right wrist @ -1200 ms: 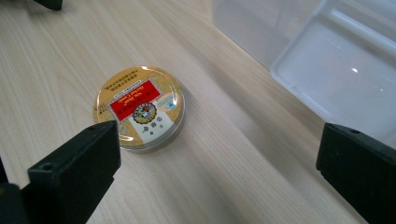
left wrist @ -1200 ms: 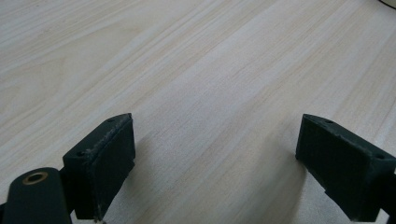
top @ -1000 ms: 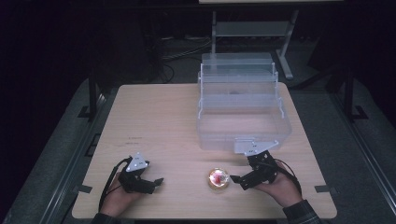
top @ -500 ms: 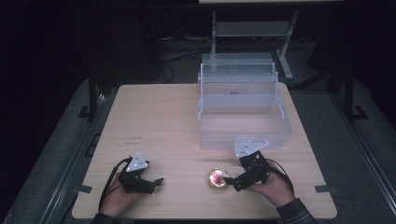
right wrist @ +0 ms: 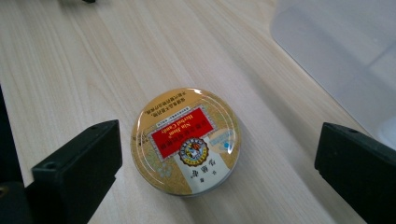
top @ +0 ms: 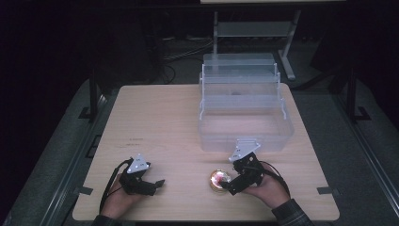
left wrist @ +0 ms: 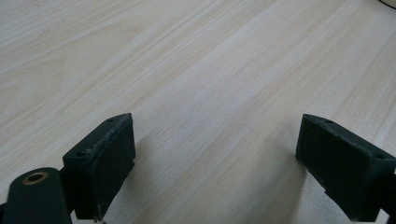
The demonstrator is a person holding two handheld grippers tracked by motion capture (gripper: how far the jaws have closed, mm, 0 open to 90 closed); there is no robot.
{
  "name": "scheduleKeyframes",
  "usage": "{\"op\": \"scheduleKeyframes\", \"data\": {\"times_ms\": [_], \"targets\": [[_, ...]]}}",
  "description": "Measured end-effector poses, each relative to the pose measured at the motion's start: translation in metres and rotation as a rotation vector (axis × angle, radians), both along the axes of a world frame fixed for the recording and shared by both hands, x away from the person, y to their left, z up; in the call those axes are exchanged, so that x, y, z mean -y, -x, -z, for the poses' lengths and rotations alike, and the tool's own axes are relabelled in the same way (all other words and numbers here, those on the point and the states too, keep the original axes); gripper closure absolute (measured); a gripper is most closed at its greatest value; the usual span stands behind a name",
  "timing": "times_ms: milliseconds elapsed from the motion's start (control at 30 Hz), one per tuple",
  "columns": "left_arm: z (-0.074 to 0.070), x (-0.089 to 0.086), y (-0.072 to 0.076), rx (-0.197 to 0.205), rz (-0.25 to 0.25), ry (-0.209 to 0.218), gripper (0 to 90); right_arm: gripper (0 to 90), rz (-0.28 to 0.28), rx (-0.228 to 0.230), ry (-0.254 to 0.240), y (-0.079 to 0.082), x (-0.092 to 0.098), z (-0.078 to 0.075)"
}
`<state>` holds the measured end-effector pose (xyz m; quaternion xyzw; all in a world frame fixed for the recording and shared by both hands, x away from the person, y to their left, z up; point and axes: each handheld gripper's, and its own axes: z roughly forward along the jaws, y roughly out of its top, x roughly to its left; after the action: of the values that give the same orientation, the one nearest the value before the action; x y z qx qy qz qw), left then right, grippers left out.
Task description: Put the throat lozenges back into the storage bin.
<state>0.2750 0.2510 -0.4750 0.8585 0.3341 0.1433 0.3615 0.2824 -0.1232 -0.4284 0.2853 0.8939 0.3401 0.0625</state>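
Note:
A small round gold tin [top: 219, 180] with a red label lies flat on the wooden table [top: 169, 117] near its front edge. In the right gripper view the tin [right wrist: 186, 140] sits between the two black jaws, apart from both. My right gripper [top: 226, 184] is open, low over the table, just right of the tin. The right gripper [right wrist: 215, 154] straddles the tin with room on each side. My left gripper [top: 157, 183] rests at the front left, open, with bare wood between its jaws. The left gripper [left wrist: 215, 158] holds nothing.
A clear plastic tiered box [top: 244, 106] stands open at the back right of the table, its front wall [top: 244, 139] close behind my right gripper; a corner of the box [right wrist: 336, 56] shows in the right gripper view. Dark floor and cables surround the table.
My right gripper has moved left and forward toward the tin, so that its jaws now flank it. The left gripper and the tin have stayed where they were.

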Motion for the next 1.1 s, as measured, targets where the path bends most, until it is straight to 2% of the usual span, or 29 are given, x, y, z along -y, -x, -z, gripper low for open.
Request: {"op": "scheduleKeyframes", "data": {"times_ms": [533,767,1100], "targets": [[0.000,0.000,0.000,0.000,-0.002,0.003,11.0,5.3,-0.050,-0.021,0.064,-0.001,-0.019,0.009],[0.000,0.000,0.000,0.001,-0.002,0.003,11.0,7.2,-0.071,-0.022,0.114,-0.003,-0.024,0.016],[0.000,0.000,0.000,0.000,-0.002,0.003,11.0,7.7,-0.086,-0.035,0.133,-0.004,-0.030,0.021]]}}
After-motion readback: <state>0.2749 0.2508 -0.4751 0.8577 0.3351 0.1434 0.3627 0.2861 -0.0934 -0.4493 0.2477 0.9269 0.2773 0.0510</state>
